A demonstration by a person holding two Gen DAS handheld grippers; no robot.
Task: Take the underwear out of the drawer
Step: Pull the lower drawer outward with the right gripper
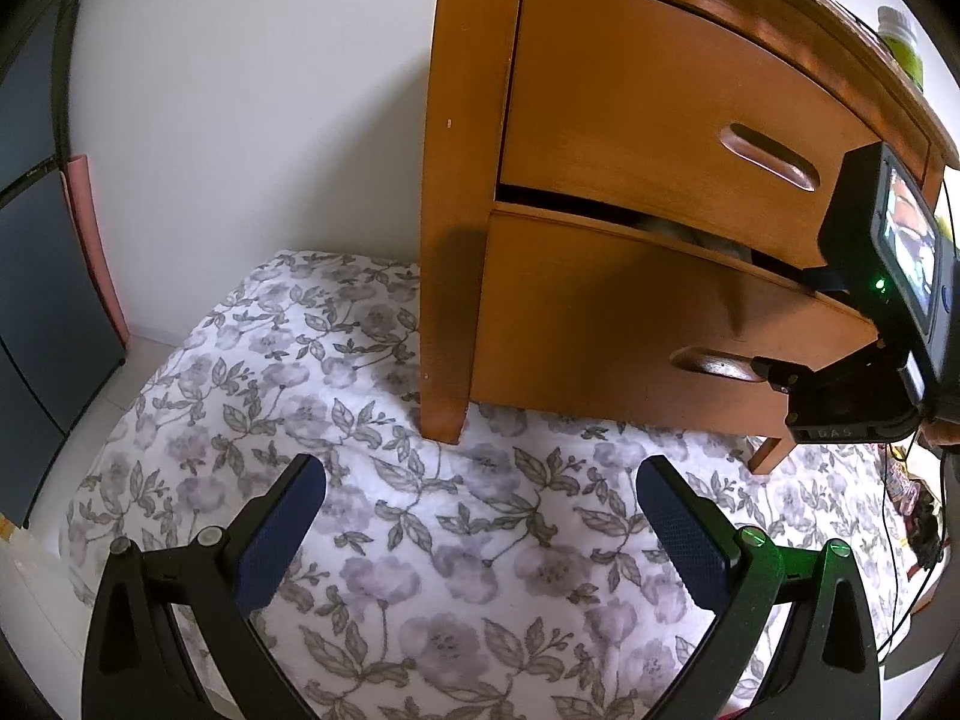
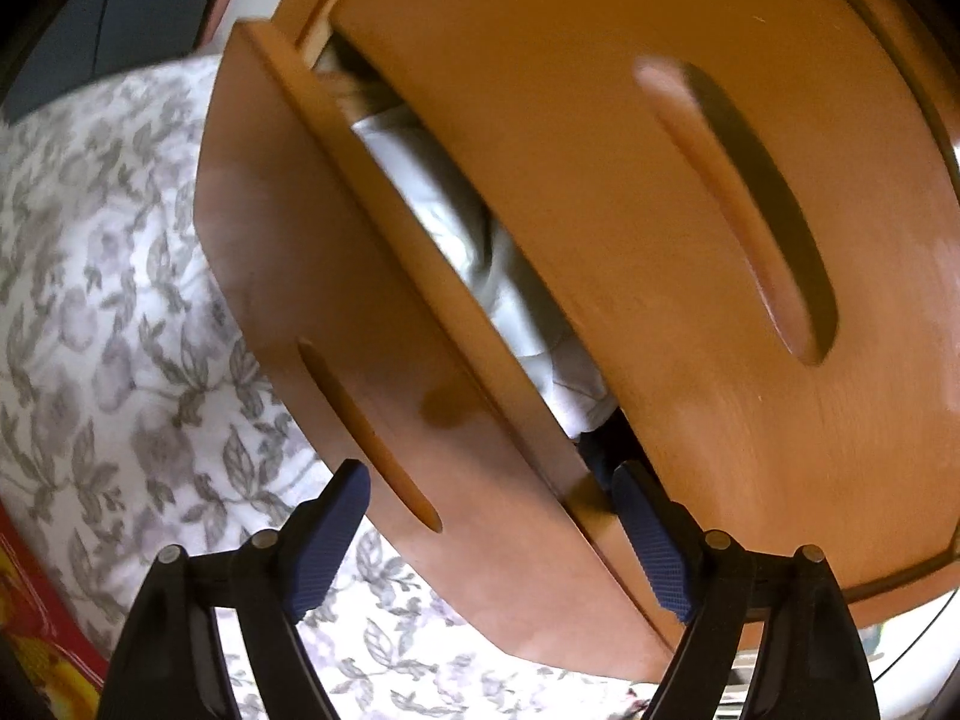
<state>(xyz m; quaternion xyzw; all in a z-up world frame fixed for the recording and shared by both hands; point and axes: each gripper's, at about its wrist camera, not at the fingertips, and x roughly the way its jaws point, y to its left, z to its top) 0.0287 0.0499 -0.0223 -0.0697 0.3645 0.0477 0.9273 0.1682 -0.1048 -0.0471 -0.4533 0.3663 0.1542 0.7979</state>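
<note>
Nightstand — smooth, semi-glossy varnished wood; floral quilt — soft matt cloth; white fabric inside the lower drawer looks creased.

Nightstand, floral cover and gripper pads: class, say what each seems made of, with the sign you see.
Nightstand: looks like wood or veneer with a glossy orange-brown varnish; light glints on its fronts.
Floral cover: soft printed fabric, apparently quilted; it puckers and folds.
Gripper pads: probably blue rubber or plastic; a fine dotted texture shows.

Two drawers; two grippers
</note>
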